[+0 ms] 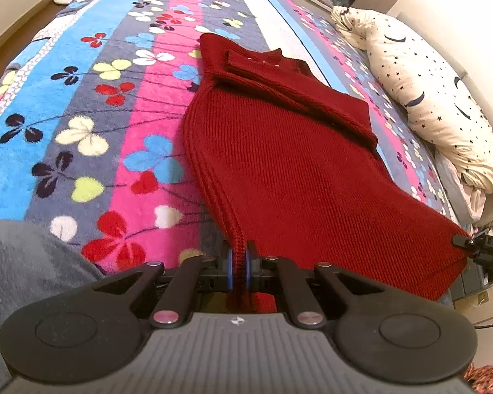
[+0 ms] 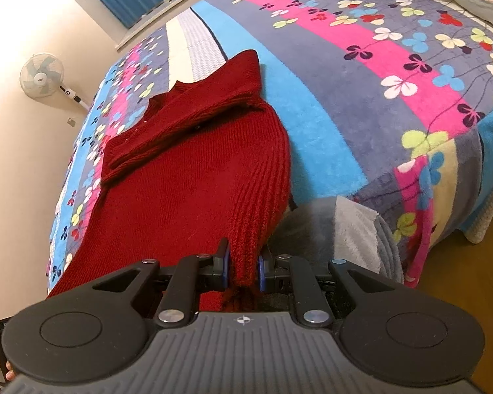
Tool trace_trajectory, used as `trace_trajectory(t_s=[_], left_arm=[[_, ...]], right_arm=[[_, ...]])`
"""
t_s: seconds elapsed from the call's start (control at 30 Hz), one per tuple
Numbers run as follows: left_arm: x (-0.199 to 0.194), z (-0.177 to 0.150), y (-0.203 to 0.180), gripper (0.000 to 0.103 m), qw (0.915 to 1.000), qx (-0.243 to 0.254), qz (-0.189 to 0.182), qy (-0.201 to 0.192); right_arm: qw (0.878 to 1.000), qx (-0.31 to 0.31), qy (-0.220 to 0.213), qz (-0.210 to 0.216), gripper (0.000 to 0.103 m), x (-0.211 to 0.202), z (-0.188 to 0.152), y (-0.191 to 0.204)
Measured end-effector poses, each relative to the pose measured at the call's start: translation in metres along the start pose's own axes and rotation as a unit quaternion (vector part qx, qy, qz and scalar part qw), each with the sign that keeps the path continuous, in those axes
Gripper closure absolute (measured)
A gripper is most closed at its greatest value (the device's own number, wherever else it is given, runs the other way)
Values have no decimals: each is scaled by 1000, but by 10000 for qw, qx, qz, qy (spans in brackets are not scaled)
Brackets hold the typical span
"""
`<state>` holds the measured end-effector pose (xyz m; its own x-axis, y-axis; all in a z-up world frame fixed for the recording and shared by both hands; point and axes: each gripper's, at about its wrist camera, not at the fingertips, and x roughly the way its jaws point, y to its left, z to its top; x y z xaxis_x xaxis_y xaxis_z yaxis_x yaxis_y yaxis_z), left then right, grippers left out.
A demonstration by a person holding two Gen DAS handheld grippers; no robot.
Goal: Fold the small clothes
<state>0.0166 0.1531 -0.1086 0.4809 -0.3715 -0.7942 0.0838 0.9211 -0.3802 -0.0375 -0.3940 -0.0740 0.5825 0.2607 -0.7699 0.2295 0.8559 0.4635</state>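
In the left wrist view, the red knit sweater (image 1: 279,151) is lying lengthwise on the flowered bed blanket (image 1: 82,105), sleeves already crossed over the chest. The left gripper (image 1: 239,267) is pinching one ribbed hem corner, fingers (image 1: 228,269) clenched on the knit; the right gripper (image 1: 466,243) is holding the far corner. In the right wrist view, the right gripper (image 2: 243,271) is clamping bunched ribbing. The sweater looks soft, thick and stretchy, likely sagging between holds, so the ribbed hem corners are probably the firmest grip points.
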Motion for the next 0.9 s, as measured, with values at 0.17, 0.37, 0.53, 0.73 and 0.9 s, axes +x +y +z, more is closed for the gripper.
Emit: trace_trajectory(t_s=[0.17,0.37,0.53,0.73,0.9], left_arm=[[3,17,0,96,10000,-84,-19,-11],[8,49,-1,96,9996,-284,1,-63],[23,104,-5,96,9991,-383,75,-178],[86,227,-21,96,9987,-257,194,-406],[179,357,-1,84,9902,-1156,578,-534]], right_arm=[[10000,-16,-7,19,86,4,17,1],[10000,19,70,34,86,18,47,5],[9999,37,123,59,86,40,96,15],[9998,135,128,-22,86,103,200,40],[9930,1113,-148,-364,73,200,310,34]])
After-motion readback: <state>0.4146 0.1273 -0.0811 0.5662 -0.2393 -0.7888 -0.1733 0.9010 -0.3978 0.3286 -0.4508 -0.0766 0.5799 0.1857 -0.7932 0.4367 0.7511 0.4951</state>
